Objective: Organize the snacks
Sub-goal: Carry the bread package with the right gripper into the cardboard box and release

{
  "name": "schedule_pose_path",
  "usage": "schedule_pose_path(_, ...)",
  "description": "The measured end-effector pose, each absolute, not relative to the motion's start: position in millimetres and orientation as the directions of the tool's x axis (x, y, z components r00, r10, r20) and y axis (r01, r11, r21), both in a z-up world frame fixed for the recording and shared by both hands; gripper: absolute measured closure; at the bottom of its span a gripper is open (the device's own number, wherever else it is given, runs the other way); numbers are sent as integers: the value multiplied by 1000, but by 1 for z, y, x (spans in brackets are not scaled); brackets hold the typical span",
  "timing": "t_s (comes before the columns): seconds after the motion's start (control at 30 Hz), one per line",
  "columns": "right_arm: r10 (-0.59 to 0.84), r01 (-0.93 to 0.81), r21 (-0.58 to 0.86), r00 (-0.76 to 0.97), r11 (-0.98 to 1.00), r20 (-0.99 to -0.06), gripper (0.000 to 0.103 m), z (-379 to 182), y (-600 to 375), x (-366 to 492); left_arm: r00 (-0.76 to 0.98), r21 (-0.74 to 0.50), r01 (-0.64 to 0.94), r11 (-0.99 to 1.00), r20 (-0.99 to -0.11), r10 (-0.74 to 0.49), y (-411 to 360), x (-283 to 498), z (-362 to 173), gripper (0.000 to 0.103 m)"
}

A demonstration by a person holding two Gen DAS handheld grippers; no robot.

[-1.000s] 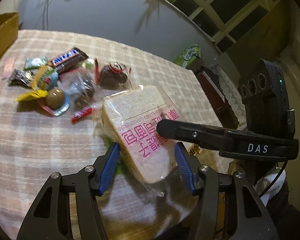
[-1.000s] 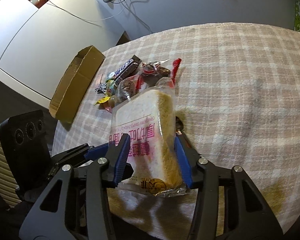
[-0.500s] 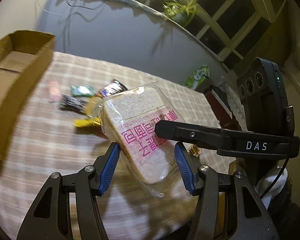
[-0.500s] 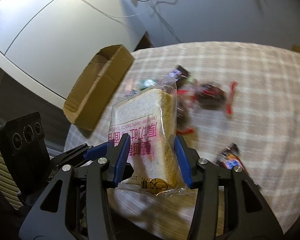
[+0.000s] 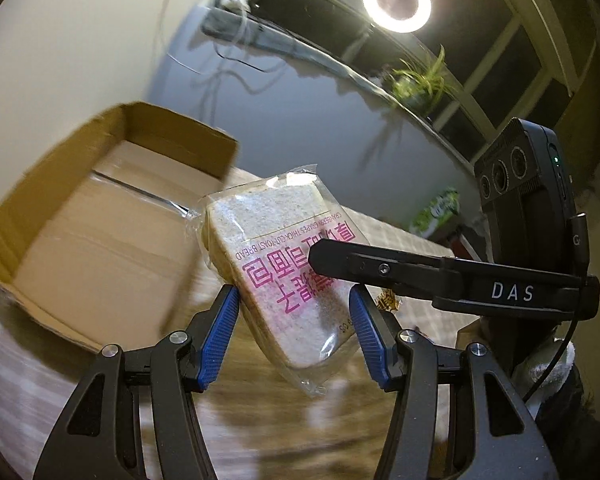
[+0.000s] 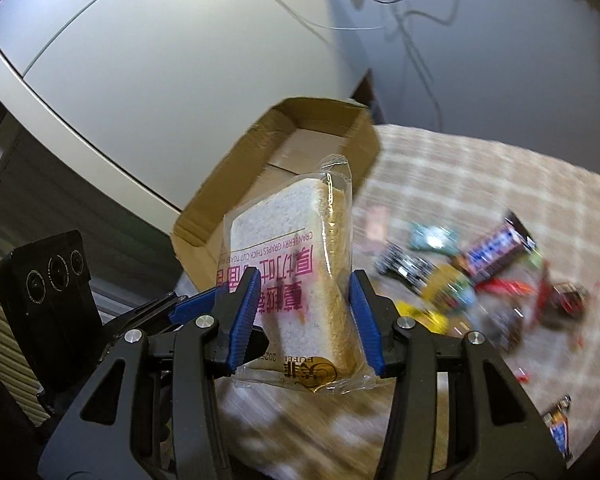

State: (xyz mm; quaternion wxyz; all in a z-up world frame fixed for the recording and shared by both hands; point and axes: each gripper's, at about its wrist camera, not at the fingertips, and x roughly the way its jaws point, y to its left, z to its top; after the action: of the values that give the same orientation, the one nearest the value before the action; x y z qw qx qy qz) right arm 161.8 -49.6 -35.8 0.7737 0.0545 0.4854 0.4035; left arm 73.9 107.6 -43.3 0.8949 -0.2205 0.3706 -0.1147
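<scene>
A clear packet of sliced bread (image 5: 284,256) with pink print hangs in the air in front of an open cardboard box (image 5: 80,248). My left gripper (image 5: 294,308) is shut on the packet's two edges with its blue pads. My right gripper (image 6: 304,296) is shut on the faces of the same bread packet (image 6: 288,240); its black finger (image 5: 380,268) crosses the packet's printed face in the left wrist view. The left gripper's blue fingers (image 6: 192,304) show at the packet's left side. The box (image 6: 324,116) lies just beyond the packet, with nothing inside it.
A blurred pile of wrapped snacks (image 6: 460,276), among them a dark chocolate bar (image 6: 496,248), lies on the checked tablecloth (image 6: 480,168) to the right. One small wrapper (image 6: 558,424) lies near the front. A white cabinet (image 6: 140,80) stands behind the box.
Both grippers have lifted the bread packet off the table and carried it left, away from the snack pile. The cardboard box now fills the view just behind it.
</scene>
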Motion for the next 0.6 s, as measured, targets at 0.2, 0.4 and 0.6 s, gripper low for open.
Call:
schedule_pose_path(0.2, 697, -602, 490, 163, 631, -698, 55, -37, -4, 174, 723, -472, -22, 881, -617, -312, 148, 72, -44, 47)
schedule_pose_path(0.4, 705, -637, 488, 125, 596, -698, 55, -44, 38, 181, 732, -464, -80, 882, -628, -264, 175, 67, -48, 47)
schedule_pose_path(0.6, 701, -658, 485, 93, 576, -707, 55, -52, 67, 185, 731, -462, -126, 878, -642, -232, 193, 68, -56, 47)
